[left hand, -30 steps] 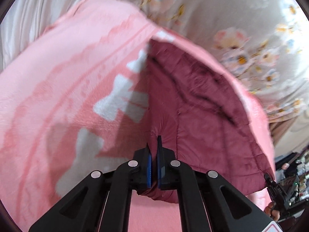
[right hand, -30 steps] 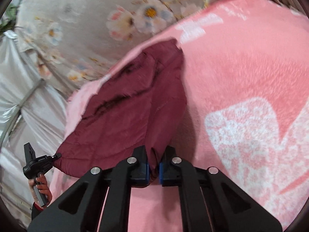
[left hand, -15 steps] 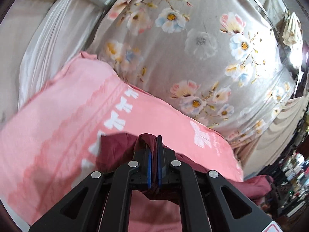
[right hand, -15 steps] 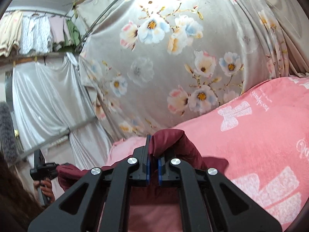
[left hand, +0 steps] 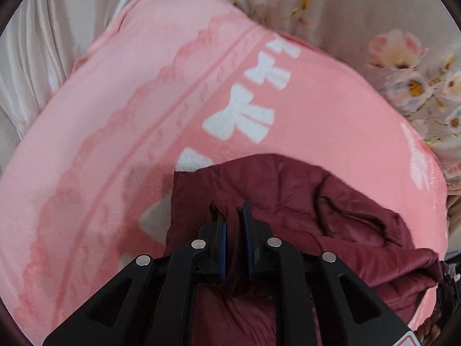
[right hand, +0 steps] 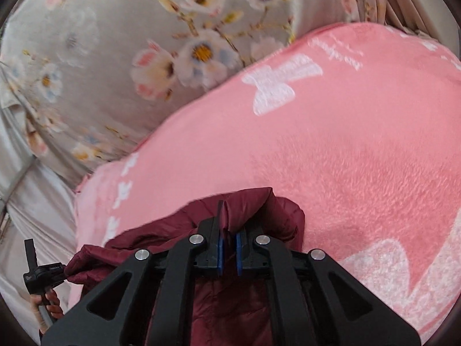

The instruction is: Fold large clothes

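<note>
Dark red padded jacket (left hand: 302, 201) lay bunched on a pink fleece blanket (left hand: 129, 115) with white bow prints (left hand: 239, 115), at the near edge of both views. Blanket covered what was underneath; cannot tell what that was.

Left gripper (left hand: 233, 222) pointed steeply down at the jacket. Its fingers (left hand: 220, 242) stood narrow, with a fold of red fabric running up between the blue pads; jaws were opening, small gaps showed beside the fold, so the pads no longer looked pressed on it. Rest of the jacket spread to the right of this gripper, wrinkled, one edge reaching toward the right rim of the view.

Right gripper (right hand: 229, 230) was nearly closed, fingers (right hand: 220, 245) pinching a rolled hem of the same jacket (right hand: 259, 210); fabric bulged up over the fingertips and hung below the gripper body. Jacket stretched left from there toward the far left gripper (right hand: 43, 271), seen small at the lower left with a hand (right hand: 49, 305) gripping its handle, a jacket corner touching it.

Grey floral curtain (right hand: 144, 43) hung behind the blanket. Plain pale drape (left hand: 43, 28) at the left. Some motion blur in both views.
</note>
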Demonstrator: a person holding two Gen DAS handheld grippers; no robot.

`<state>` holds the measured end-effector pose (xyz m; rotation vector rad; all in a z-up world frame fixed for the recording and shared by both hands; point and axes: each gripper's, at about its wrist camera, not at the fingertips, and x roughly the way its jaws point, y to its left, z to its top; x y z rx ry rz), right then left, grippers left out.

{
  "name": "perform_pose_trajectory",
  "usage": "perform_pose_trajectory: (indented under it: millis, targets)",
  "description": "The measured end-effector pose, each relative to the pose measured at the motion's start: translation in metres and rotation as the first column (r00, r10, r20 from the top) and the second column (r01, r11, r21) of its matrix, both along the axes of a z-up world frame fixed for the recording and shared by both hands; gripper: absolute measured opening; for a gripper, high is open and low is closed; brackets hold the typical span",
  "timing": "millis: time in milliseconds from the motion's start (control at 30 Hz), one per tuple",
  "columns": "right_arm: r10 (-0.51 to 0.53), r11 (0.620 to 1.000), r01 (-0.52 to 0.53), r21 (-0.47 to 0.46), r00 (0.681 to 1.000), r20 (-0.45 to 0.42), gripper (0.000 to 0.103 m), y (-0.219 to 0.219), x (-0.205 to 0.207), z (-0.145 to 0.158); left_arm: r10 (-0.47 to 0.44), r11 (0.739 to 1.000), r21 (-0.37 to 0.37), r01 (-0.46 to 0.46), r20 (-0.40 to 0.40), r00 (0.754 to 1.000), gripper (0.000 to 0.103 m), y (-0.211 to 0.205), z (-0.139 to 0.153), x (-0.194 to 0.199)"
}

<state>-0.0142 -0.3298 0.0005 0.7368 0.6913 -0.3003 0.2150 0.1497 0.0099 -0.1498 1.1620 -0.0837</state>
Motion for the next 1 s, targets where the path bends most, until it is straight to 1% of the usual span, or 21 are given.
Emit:
perform_pose_trajectory:
  millis: [67,133,200,233,267,333,367,400,433,467,500,533,567,600,633,667,700,767,833,900,1000]
  targets:
    - [-0.001,1.0,0.0,-0.022,0.999,-0.032,0.008,0.001,0.01,-0.014,0.006,1.0,0.012,-0.006,-0.005,1.0,0.016,-0.001,-0.014,0.003]
    - [-0.004,0.999,0.002,-0.047,0.999,-0.042,0.009,0.002,0.016,-0.02,0.0,1.0,0.026,-0.001,0.023,1.0,0.016,-0.005,-0.018,0.004]
    - [-0.009,0.999,0.007,-0.048,1.0,-0.024,0.012,0.001,0.019,-0.018,0.002,1.0,0.03,-0.003,0.05,0.999,0.016,-0.008,-0.01,0.002]
    - [-0.013,0.999,0.013,-0.044,1.0,-0.005,0.015,0.0,0.018,-0.015,0.004,1.0,0.023,-0.005,0.062,0.998,0.016,-0.008,-0.005,0.002]
    - [-0.017,0.999,0.018,-0.039,1.0,0.02,0.018,-0.002,0.016,-0.012,0.01,1.0,-0.006,-0.009,0.088,0.996,0.016,-0.003,0.003,0.001]
    - [-0.02,0.999,0.022,-0.043,0.999,0.047,0.029,-0.003,0.011,-0.005,0.022,0.998,-0.055,-0.014,0.143,0.99,0.016,0.003,0.019,-0.001]
    - [-0.018,0.998,0.02,-0.058,0.999,0.043,0.032,-0.002,0.011,-0.005,0.024,0.997,-0.077,-0.011,0.176,0.984,0.016,0.007,0.028,-0.003]
    - [-0.016,0.997,0.018,-0.073,0.999,0.034,0.033,-0.001,0.012,-0.006,0.02,0.996,-0.084,-0.004,0.194,0.981,0.016,0.007,0.034,-0.003]
    - [-0.016,0.996,0.018,-0.085,1.0,0.027,0.033,0.0,0.012,-0.009,0.011,0.996,-0.085,0.008,0.212,0.977,0.016,0.008,0.041,-0.003]
    - [-0.019,0.996,0.021,-0.089,1.0,0.024,0.033,-0.001,0.012,-0.011,0.007,0.998,-0.063,0.008,0.236,0.972,0.017,0.007,0.049,-0.003]
    - [-0.023,0.996,0.025,-0.086,0.999,0.026,0.034,0.0,0.011,-0.014,0.03,0.999,0.005,-0.033,0.29,0.957,0.03,0.009,0.059,-0.006]
    - [-0.027,0.997,0.029,-0.077,0.999,0.032,0.035,-0.001,0.01,-0.016,0.056,0.994,0.07,-0.086,0.352,0.934,0.043,0.011,0.068,-0.008]
    - [-0.034,0.998,0.037,-0.059,0.998,0.046,0.037,-0.003,0.007,-0.016,0.074,0.987,0.103,-0.126,0.403,0.912,0.062,0.014,0.076,-0.011]
    - [-0.043,0.998,0.046,-0.052,0.998,0.056,0.041,-0.003,0.006,-0.014,0.081,0.983,0.112,-0.144,0.436,0.896,0.063,0.018,0.082,-0.013]
    - [-0.063,0.997,0.067,-0.05,0.995,0.074,0.046,-0.004,0.001,-0.01,0.079,0.984,0.109,-0.141,0.441,0.894,0.063,0.021,0.089,-0.012]
    - [-0.08,0.995,0.086,-0.057,0.992,0.094,0.049,-0.004,-0.003,-0.003,0.074,0.986,0.102,-0.131,0.432,0.899,0.063,0.022,0.091,-0.011]
    - [-0.096,0.992,0.105,-0.064,0.988,0.122,0.055,-0.004,-0.007,0.005,0.067,0.988,0.096,-0.117,0.421,0.904,0.063,0.022,0.092,-0.01]
    - [-0.117,0.988,0.133,-0.083,0.978,0.174,0.056,-0.001,-0.016,0.024,0.025,0.993,0.094,-0.069,0.406,0.913,0.063,0.012,0.093,-0.012]
    - [-0.098,0.984,0.123,-0.131,0.978,0.183,0.056,0.008,-0.015,0.041,-0.04,0.995,0.103,-0.001,0.391,0.92,0.063,-0.009,0.088,-0.017]
    - [-0.022,0.979,0.052,-0.198,0.988,0.154,0.056,0.03,-0.004,0.053,-0.114,0.992,0.089,0.087,0.36,0.926,0.063,-0.036,0.075,-0.023]
    - [0.118,0.96,-0.092,-0.264,0.99,0.082,0.056,0.07,0.023,0.052,-0.225,0.974,0.082,0.21,0.301,0.927,0.063,-0.085,0.051,-0.033]
